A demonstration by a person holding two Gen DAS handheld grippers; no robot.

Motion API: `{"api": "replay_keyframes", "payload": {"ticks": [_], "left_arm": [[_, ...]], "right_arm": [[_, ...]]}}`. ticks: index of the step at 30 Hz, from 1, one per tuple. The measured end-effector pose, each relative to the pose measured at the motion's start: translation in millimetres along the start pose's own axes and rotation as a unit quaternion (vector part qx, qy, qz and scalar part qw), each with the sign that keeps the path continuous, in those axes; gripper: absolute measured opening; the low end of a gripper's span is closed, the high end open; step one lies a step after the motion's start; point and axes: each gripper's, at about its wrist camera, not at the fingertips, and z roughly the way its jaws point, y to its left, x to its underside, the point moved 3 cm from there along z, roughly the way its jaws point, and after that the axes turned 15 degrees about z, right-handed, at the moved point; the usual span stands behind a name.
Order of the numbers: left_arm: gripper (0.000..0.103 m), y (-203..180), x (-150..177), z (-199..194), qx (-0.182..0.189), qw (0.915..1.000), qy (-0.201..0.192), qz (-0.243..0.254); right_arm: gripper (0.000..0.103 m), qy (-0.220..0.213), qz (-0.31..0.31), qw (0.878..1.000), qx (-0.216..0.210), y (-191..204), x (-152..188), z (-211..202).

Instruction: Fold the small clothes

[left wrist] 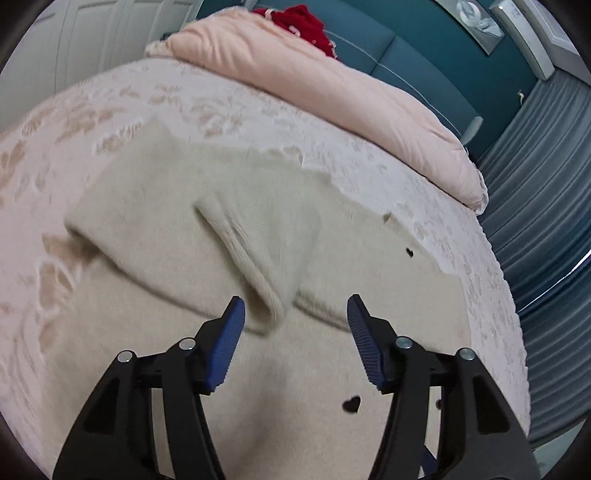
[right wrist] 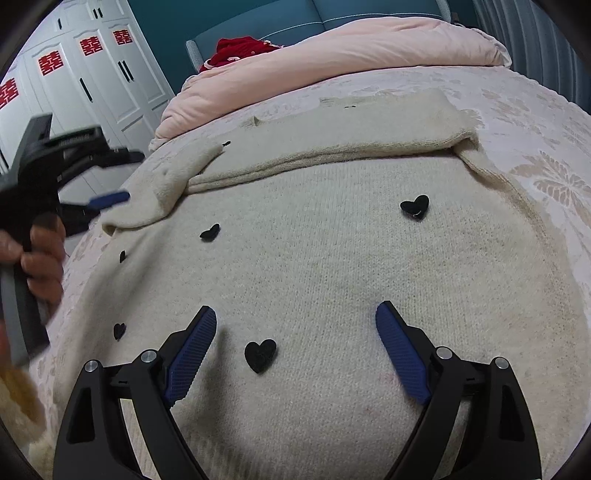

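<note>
A cream knit sweater (right wrist: 332, 258) with small black hearts (right wrist: 260, 354) lies flat on the bed. Both sleeves are folded across its upper part. In the left wrist view the sweater (left wrist: 184, 206) fills the middle, with one sleeve cuff (left wrist: 266, 295) lying just ahead of my left gripper (left wrist: 295, 308). My left gripper is open and empty, a little above the fabric. It also shows at the left of the right wrist view (right wrist: 110, 197), next to that cuff. My right gripper (right wrist: 295, 314) is open and empty, low over the sweater body.
The bed has a pale pink patterned cover (left wrist: 92, 122). A folded pink duvet (left wrist: 314, 85) and a red garment (left wrist: 299, 22) lie at the head. A teal headboard (left wrist: 424, 62), white wardrobes (right wrist: 92, 85) and grey curtains (left wrist: 543, 206) surround the bed.
</note>
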Motion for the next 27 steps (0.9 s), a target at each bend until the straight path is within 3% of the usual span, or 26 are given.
{"api": "replay_keyframes", "payload": {"ticks": [2, 5, 9, 11, 13, 15, 18, 19, 21, 23, 24, 27], "left_arm": [[0.058, 18, 21, 4, 0.006, 0.9992, 0.025, -0.03], [0.064, 51, 25, -9, 0.005, 0.997, 0.015, -0.076], [0.069, 109, 8, -21, -0.011, 0.9858, -0.019, -0.167], [0.069, 132, 6, -21, -0.021, 0.9767, -0.027, -0.212], [0.069, 146, 8, -18, -0.033, 0.9723, -0.03, -0.229], [0.068, 156, 19, -14, -0.052, 0.9704, -0.029, -0.234], [0.067, 158, 29, -16, -0.04, 0.974, -0.057, -0.216], [0.067, 155, 29, -16, -0.045, 0.9772, -0.057, -0.2], [0.067, 151, 27, -18, -0.054, 0.9792, -0.051, -0.189], [0.067, 149, 25, -28, -0.022, 0.9713, -0.06, -0.229], [0.068, 148, 24, -32, 0.016, 0.9637, -0.071, -0.257], [0.076, 146, 19, -29, 0.106, 0.9313, -0.078, -0.34]], "right_arm": [[0.085, 0.009, 0.012, 1.0, 0.005, 2, -8, -2], [0.086, -0.013, 0.019, 1.0, 0.001, 15, -35, -7], [0.086, -0.048, -0.078, 0.996, -0.008, 87, -79, 3], [0.086, -0.06, -0.17, 0.984, -0.001, 142, -89, 19], [0.076, -0.064, -0.271, 0.96, 0.012, 196, -87, 44], [0.074, -0.043, -0.34, 0.939, 0.034, 236, -80, 80], [0.067, 0.023, -0.372, 0.925, 0.075, 262, -70, 141], [0.055, 0.041, -0.37, 0.923, 0.093, 262, -68, 158], [0.03, 0.07, -0.349, 0.927, 0.117, 255, -69, 181], [0.021, 0.077, -0.297, 0.947, 0.092, 246, -80, 181], [0.014, 0.087, -0.266, 0.957, 0.081, 242, -88, 179], [0.011, 0.104, -0.182, 0.977, 0.035, 234, -109, 171]]}}
